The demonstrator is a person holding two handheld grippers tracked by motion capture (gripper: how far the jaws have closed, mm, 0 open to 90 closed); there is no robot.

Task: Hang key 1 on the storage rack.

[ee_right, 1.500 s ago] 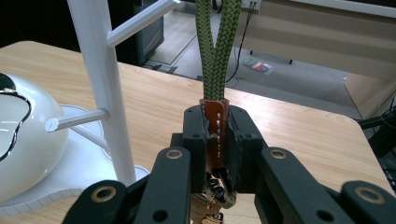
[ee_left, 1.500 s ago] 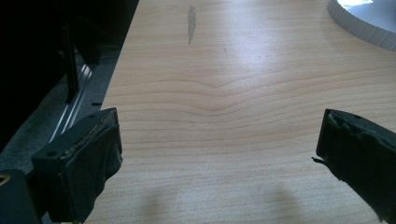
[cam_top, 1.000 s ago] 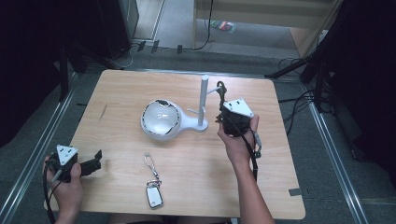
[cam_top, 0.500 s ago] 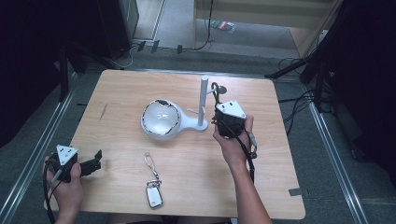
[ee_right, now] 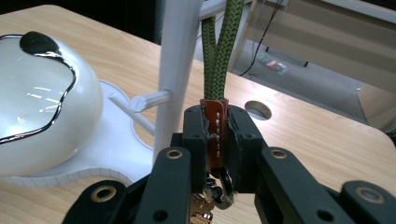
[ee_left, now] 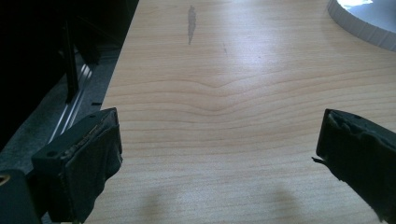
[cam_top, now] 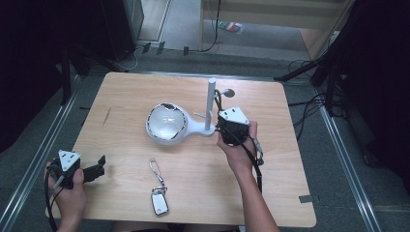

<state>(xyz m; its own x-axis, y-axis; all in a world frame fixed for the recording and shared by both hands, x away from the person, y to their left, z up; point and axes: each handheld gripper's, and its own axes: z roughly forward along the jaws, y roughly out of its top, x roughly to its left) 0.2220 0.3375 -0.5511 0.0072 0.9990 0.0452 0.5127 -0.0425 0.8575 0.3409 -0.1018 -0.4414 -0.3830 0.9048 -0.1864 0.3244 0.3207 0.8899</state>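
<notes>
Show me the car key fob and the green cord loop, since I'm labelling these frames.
car key fob (cam_top: 159, 202), high view, middle of its silver body.
green cord loop (ee_right: 218, 56), right gripper view, doubled strands above the jaws.

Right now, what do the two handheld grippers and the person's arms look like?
Both grippers are black. The left gripper and the right gripper each carry a grey three-cornered plate on top, and a dark cable trails from each. In the gripper views the jaws are black blocks with worn dark padding, and the right one's linkage shows brass-coloured rivets. The forearms are bare, with no sleeves in view.
</notes>
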